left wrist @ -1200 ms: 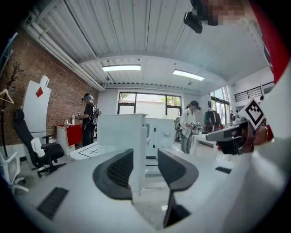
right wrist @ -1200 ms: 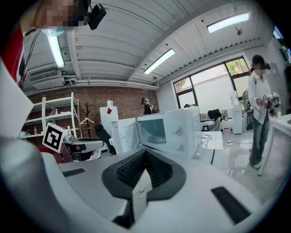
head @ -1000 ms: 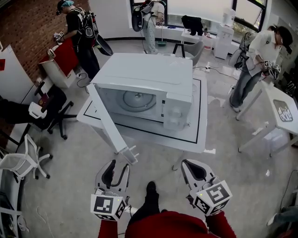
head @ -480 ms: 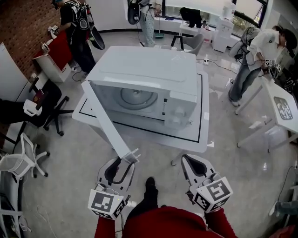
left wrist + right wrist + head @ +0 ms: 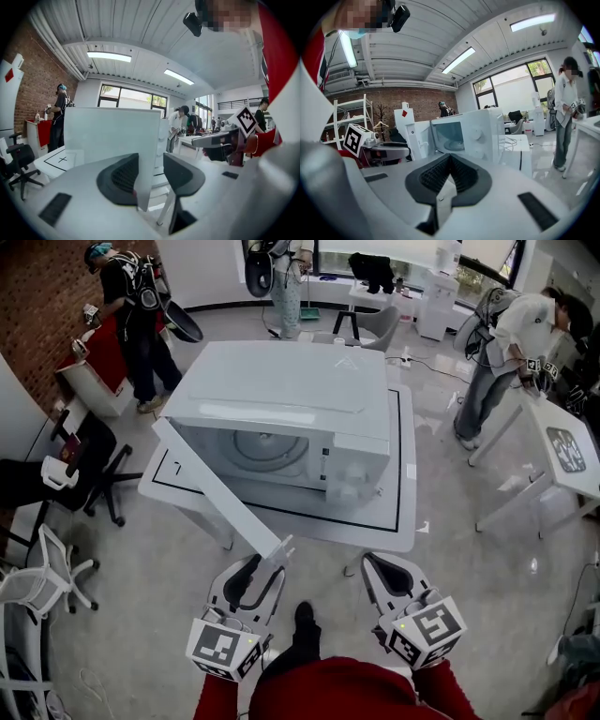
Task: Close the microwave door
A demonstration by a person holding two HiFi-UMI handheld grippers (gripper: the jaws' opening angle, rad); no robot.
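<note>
Microwave (image 5: 281, 390) sitting on table (image 5: 398, 521), door (image 5: 220, 493) swung wide open toward person. Free door edge being straddled by left gripper (image 5: 261, 576), jaws apart, unclamped. Right gripper (image 5: 380, 568) clenched on nothing. Advice: door being pushed slowly near free edge, arc following hinge.

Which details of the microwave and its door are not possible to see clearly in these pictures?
- Control panel: markings too small in the head view and right gripper view.
- Microwave interior: in the left gripper view, the open door fills the middle and hides it.
- Door's free edge: in the head view, the left gripper partly covers it, so any contact is unclear there.
</note>
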